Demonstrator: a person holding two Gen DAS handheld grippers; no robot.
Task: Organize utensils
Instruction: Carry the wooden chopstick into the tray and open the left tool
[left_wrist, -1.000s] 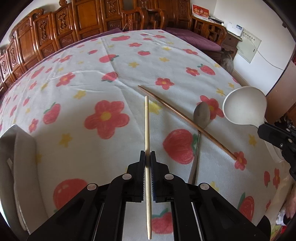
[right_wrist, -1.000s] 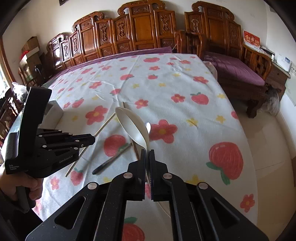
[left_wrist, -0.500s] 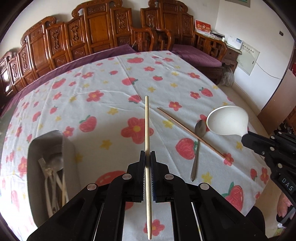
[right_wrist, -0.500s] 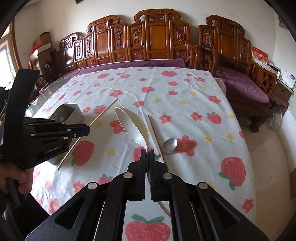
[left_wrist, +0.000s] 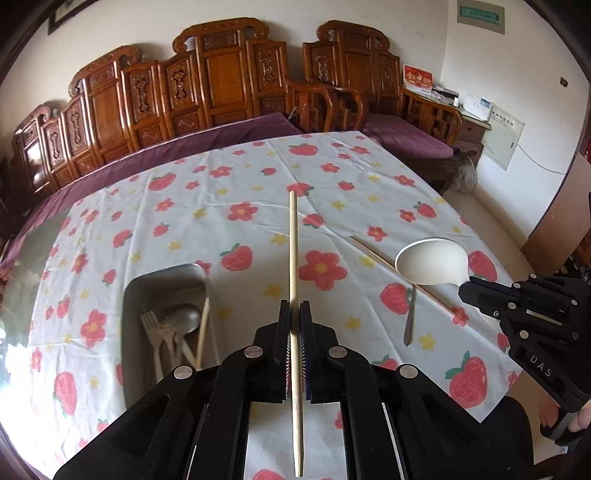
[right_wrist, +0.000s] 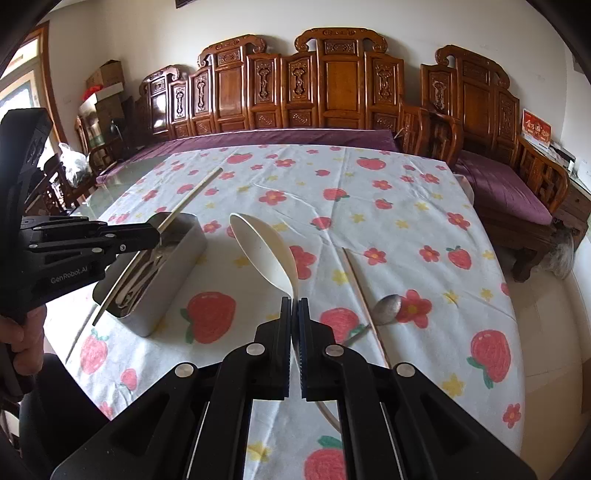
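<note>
L gripper fingers clamp a pale chopstick; R gripper fingers clamp the white ladle, both carried above desk. Next, prob.: lower into metal tray, aligned lengthwise. Beyond: brown chopstick, steel spoon.

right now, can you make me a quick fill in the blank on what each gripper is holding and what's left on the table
1. The left gripper is shut on a pale wooden ____.
2. The right gripper is shut on the handle of a large ____ spoon.
3. The forks already lie inside the metal ____.
4. On the tablecloth a metal spoon lies beside a dark ____.

Missing words: chopstick; white; tray; chopstick
</note>
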